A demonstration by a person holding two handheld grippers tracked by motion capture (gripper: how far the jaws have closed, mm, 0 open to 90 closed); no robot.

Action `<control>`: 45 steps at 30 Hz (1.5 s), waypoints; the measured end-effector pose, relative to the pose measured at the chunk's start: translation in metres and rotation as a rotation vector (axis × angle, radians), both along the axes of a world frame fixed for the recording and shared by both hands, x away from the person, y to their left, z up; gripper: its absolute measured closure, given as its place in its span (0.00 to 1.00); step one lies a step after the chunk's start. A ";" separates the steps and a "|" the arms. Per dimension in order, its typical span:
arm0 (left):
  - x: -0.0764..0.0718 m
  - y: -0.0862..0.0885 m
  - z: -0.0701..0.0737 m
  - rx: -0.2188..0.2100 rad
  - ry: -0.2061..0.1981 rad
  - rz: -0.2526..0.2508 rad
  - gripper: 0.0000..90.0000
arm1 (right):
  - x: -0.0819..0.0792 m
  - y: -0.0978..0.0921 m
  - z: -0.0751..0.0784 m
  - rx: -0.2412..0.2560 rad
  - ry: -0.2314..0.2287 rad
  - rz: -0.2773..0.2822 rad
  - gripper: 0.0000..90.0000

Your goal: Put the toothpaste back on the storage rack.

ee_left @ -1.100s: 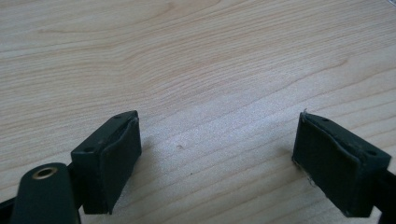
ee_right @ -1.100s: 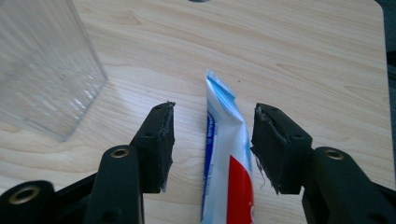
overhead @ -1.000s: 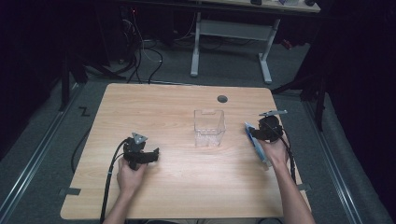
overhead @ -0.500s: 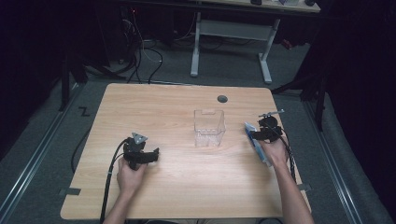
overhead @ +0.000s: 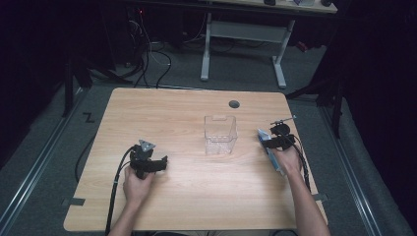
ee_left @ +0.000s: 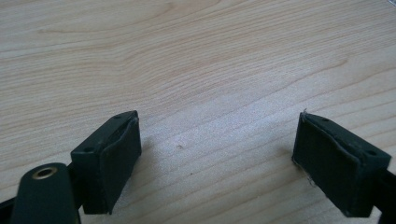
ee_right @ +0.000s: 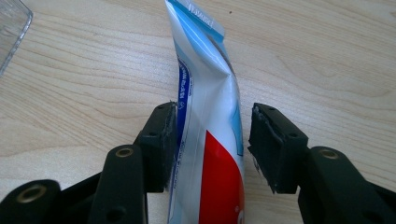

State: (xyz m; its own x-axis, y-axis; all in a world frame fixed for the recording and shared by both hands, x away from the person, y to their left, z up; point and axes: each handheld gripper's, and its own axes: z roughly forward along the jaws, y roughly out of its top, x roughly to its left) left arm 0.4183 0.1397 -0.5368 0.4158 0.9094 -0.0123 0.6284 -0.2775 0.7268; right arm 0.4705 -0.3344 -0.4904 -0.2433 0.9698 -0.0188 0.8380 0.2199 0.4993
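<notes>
A white, blue and red toothpaste tube (ee_right: 210, 121) stands on edge between the jaws of my right gripper (ee_right: 212, 140), crimped end pointing away. The left pad (ee_right: 164, 140) presses on it and the right pad (ee_right: 268, 144) sits right against its other side. From above, the tube (overhead: 268, 147) lies along the right hand at the table's right side, with the right gripper (overhead: 279, 136) on it. A clear plastic box (overhead: 220, 133) stands at mid-table, left of the tube. My left gripper (ee_left: 217, 154) is open over bare wood, and it rests at the table's front left (overhead: 147, 160).
The wooden table (overhead: 187, 113) has a dark round grommet (overhead: 234, 104) near its far edge. A corner of the clear box (ee_right: 11, 32) shows at the upper left of the right gripper view. A desk frame (overhead: 241, 44) and cables stand on the floor beyond.
The right gripper and the tube have shifted slightly toward the near edge. The left gripper has not moved.
</notes>
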 end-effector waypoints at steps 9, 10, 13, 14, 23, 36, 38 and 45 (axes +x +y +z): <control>0.000 0.000 0.000 0.000 0.000 0.000 0.17 | 0.005 0.002 -0.010 0.019 0.056 0.000 0.62; 0.000 0.000 0.000 0.000 0.000 0.000 0.17 | 0.006 0.002 -0.010 0.016 0.056 0.000 0.62; 0.000 0.000 0.000 0.000 0.000 0.000 0.17 | 0.006 0.002 -0.010 0.025 0.061 -0.003 0.63; 0.000 0.000 0.000 0.000 0.000 0.000 0.17 | 0.006 0.001 -0.010 0.025 0.063 -0.004 0.63; 0.000 0.000 0.000 0.000 0.000 0.000 0.17 | 0.007 0.001 -0.007 0.038 0.080 0.009 0.75; 0.000 0.000 0.000 0.000 0.000 0.000 0.17 | 0.006 0.001 -0.002 0.041 0.091 0.024 0.78; 0.000 0.000 0.000 0.000 0.000 0.001 0.17 | 0.005 0.001 -0.001 0.043 0.090 0.026 0.78; 0.000 0.000 0.000 -0.001 0.000 0.000 0.17 | -0.002 0.000 0.014 0.090 0.032 0.049 0.78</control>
State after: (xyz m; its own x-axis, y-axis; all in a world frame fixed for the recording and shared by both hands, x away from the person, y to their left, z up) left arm 0.4183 0.1398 -0.5368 0.4157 0.9094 -0.0135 0.6287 -0.2766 0.7268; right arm 0.4686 -0.3339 -0.4763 -0.2897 0.9541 0.0762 0.8431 0.2166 0.4923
